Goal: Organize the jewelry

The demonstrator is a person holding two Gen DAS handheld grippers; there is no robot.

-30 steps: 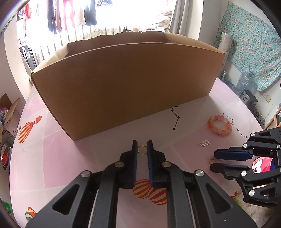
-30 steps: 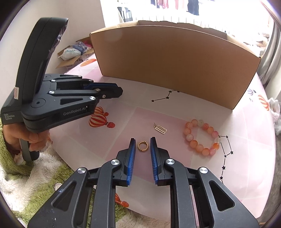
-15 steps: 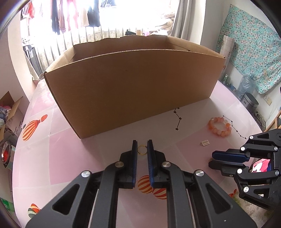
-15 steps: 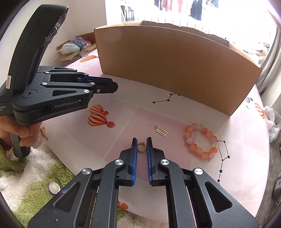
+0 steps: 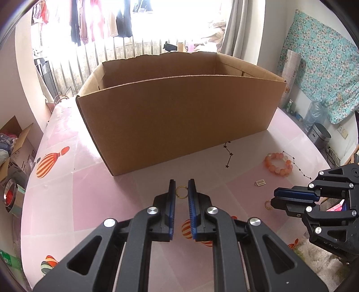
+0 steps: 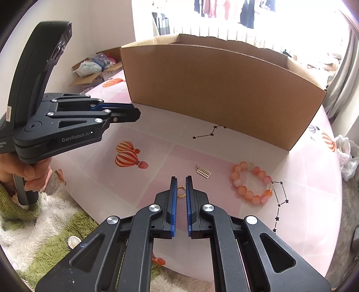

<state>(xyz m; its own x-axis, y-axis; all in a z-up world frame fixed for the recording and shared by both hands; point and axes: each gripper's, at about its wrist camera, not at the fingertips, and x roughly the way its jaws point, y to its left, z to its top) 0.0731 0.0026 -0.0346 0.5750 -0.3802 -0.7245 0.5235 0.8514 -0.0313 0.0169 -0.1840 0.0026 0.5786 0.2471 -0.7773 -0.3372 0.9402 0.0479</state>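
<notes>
The left gripper (image 5: 181,187) is pinching a thin gold ring (image 5: 181,192) between its blue pads, holding it above the table (image 5: 94,202), in front of the cardboard box (image 5: 179,116). The right gripper (image 6: 181,185) has just been closing its jaws and is now clamping a thicker gold ring (image 6: 181,192) near the table's front edge; in the left wrist view that ring is showing at the tips of the right gripper's fingers (image 5: 291,195). A hand (image 6: 20,173) is gripping the left tool's handle at the left of the right wrist view. A small gold abacus-shaped charm (image 6: 203,173) is lying flat just beyond the right gripper, and a bracelet of orange and pink beads (image 6: 252,185) is lying to its right, next to a printed constellation. The table is wearing a glossy pink and white covering printed with striped hot-air balloons (image 6: 126,157). The open box is standing at the table's far side, its near wall facing both cameras. A fluffy green and white rug (image 6: 51,226) is lying below the table's edge, with a pearly brooch (image 6: 74,242) on it. Clothes are hanging in a bright window (image 5: 101,20) behind the box, a teal floral cloth (image 5: 323,76) is covering the right wall, and a box of clutter (image 6: 94,67) is sitting on the floor.
</notes>
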